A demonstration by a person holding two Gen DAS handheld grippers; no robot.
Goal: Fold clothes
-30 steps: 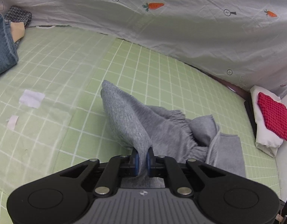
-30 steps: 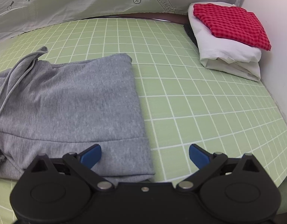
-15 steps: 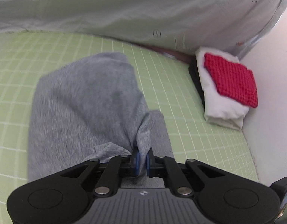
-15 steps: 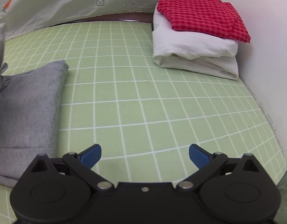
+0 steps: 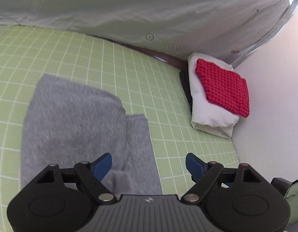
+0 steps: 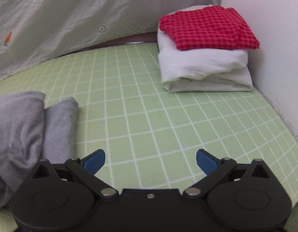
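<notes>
A grey sweat garment [image 5: 75, 127] lies folded over itself on the green checked sheet [image 5: 110, 61]. Its right edge shows a lower layer sticking out beside the upper fold. My left gripper [image 5: 149, 164] hangs open just above the garment's near right edge, nothing between its blue pads. In the right wrist view the same grey garment [image 6: 28, 127] lies at the far left. My right gripper [image 6: 150, 159] is open over bare sheet to the right of it, holding nothing.
A stack of folded clothes sits in the far right corner against the white wall [image 6: 274, 38]: a red checked piece [image 6: 207, 28] on top of white cloth [image 6: 203, 69]. A pale carrot-print sheet [image 5: 129, 9] hangs along the back. Bare green sheet lies between garment and stack.
My left gripper swung the grey cloth over to the right, laid it down and opened, letting go. My right gripper stayed open and shifted right, off the garment.
</notes>
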